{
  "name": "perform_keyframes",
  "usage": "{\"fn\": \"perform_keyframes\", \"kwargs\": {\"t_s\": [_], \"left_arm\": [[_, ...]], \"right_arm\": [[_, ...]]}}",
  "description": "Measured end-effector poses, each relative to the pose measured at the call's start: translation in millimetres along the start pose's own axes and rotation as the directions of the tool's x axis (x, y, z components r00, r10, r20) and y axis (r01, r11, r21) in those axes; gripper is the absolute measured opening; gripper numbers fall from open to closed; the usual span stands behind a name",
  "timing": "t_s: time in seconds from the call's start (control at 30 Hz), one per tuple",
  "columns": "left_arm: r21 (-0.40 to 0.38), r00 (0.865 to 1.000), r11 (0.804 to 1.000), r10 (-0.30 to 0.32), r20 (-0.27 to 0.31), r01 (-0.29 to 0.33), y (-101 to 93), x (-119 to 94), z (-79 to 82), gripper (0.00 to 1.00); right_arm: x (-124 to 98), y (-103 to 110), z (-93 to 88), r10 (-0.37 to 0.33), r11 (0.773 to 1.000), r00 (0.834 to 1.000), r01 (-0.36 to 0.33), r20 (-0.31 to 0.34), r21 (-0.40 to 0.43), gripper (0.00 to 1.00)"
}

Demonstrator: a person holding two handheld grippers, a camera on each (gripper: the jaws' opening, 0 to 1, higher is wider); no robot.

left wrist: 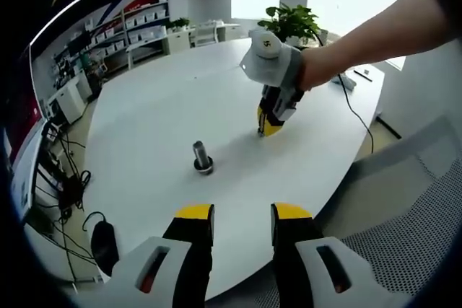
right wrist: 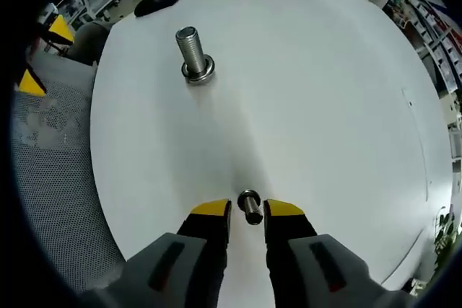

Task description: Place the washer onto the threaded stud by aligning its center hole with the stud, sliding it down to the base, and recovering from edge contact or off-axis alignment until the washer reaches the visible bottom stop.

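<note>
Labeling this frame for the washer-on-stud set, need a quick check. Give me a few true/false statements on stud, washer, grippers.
1. The stud stands upright on the table. True.
2. The right gripper is over the stud. False: it is down at the table, well apart from the stud, with a small metal piece between its jaws.
3. The left gripper holds the stud. False: its jaws stand open and empty, short of it.
4. A ring-shaped part sits at the stud's base. True; whether it is a washer or the stud's own flange, I cannot tell.
5. A person's hand holds the right gripper. True.
</note>
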State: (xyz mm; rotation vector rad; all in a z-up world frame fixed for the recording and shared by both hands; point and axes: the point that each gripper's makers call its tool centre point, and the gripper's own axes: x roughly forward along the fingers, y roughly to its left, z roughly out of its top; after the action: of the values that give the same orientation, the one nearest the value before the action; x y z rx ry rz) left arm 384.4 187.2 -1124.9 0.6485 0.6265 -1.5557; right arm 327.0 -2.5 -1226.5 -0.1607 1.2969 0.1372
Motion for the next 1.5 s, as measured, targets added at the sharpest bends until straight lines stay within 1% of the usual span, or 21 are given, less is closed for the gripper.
{"fn": "perform_keyframes", "kwargs": {"t_s": [0.1,0.17,0.2,0.23,0.3,0.37,0.5,0.53,0.57,0.63,0.7,0.8,0.9,0.93,1.0,1.07,1.17,1.27,1.33,1.43,1.5], "left_arm": [[-0.002,1.0,1.0,0.001,-0.002,-0.001,1.4,2,-1.9,0.3],[-0.008,1.0,1.0,0.0,-0.001,0.0,0.0,1,-1.7,0.3],[-0.006,1.0,1.0,0.0,-0.003,0.0,-1.0,-1,-1.4,0.3],[-0.003,1.0,1.0,0.002,-0.007,-0.002,-1.4,-1,-1.4,0.3],[0.0,1.0,1.0,0.003,-0.009,-0.003,-0.8,1,-1.7,0.3],[-0.008,1.0,1.0,0.006,-0.006,-0.006,2.4,2,-3.1,0.3],[-0.014,1.0,1.0,0.014,-0.002,-0.014,3.9,1,-1.9,0.3],[-0.014,1.0,1.0,0.016,-0.001,-0.016,3.0,0,-0.4,0.3],[-0.016,1.0,1.0,0.017,0.0,-0.017,4.4,1,-1.4,0.3],[-0.019,1.0,1.0,0.018,0.002,-0.018,6.9,2,-3.0,0.3],[-0.018,1.0,1.0,0.021,0.007,-0.021,6.9,1,-1.5,0.3],[-0.024,1.0,0.999,0.023,0.014,-0.023,5.0,-1,1.4,0.3],[-0.029,0.999,0.999,0.025,0.021,-0.025,8.1,0,1.0,0.3],[-0.03,0.999,0.999,0.027,0.023,-0.026,7.2,-1,2.3,0.3],[-0.028,0.999,0.999,0.029,0.027,-0.028,7.7,-2,3.4,0.3],[-0.016,0.999,0.999,0.029,0.031,-0.028,5.6,-4,6.0,0.3],[-0.017,0.999,0.999,0.032,0.031,-0.031,8.4,-2,4.2,0.3],[-0.027,0.999,0.999,0.035,0.041,-0.034,6.8,-5,8.2,0.3],[-0.03,0.998,0.999,0.035,0.049,-0.034,5.2,-6,10.7,0.3],[-0.03,0.998,0.999,0.034,0.052,-0.033,6.0,-6,10.5,0.3],[-0.027,0.998,0.999,0.033,0.053,-0.032,5.7,-6,11.1,0.3]], "right_arm": [[-11,6,-3.3,-0.004,1.0,1.0,0.004,0.02,0.003,0.22],[-23,12,-7.3,-0.011,1.0,0.999,0.011,0.032,0.007,0.23],[-17,2,-7.5,-0.013,1.0,0.999,0.012,0.048,0.015,0.23],[-17,-2,-8.1,-0.015,1.0,0.998,0.014,0.056,0.02,0.23],[-31,8,-11.6,-0.02,0.999,0.997,0.018,0.074,0.032,0.24],[-34,7,-13.8,-0.024,0.998,0.994,0.018,0.106,0.053,0.25],[-38,8,-22.0,-0.029,0.997,0.99,0.02,0.137,0.069,0.25],[-44,12,-24.0,-0.033,0.997,0.989,0.023,0.143,0.071,0.25],[-52,16,-25.9,-0.04,0.997,0.987,0.029,0.156,0.071,0.25],[-48,10,-26.4,-0.043,0.997,0.984,0.031,0.173,0.075,0.25],[-61,19,-31.4,-0.053,0.997,0.98,0.039,0.193,0.073,0.25],[-69,20,-37.9,-0.071,0.995,0.973,0.055,0.218,0.082,0.26],[-81,25,-43.5,-0.09,0.993,0.965,0.068,0.245,0.098,0.26],[-86,28,-46.7,-0.103,0.993,0.962,0.083,0.251,0.089,0.26],[-87,28,-51.1,-0.12,0.992,0.961,0.107,0.25,0.063,0.26],[-91,33,-55.9,-0.125,0.992,0.959,0.112,0.253,0.066,0.26],[-98,38,-57.9,-0.131,0.988,0.949,0.102,0.286,0.114,0.26],[-102,40,-58.2,-0.144,0.983,0.94,0.101,0.309,0.153,0.26],[-107,43,-52.8,-0.153,0.976,0.922,0.084,0.357,0.2,0.26],[-122,51,-47.7,-0.18,0.969,0.902,0.093,0.393,0.229,0.26],[-124,52,-47.6,-0.184,0.962,0.89,0.076,0.418,0.263,0.26]]}}
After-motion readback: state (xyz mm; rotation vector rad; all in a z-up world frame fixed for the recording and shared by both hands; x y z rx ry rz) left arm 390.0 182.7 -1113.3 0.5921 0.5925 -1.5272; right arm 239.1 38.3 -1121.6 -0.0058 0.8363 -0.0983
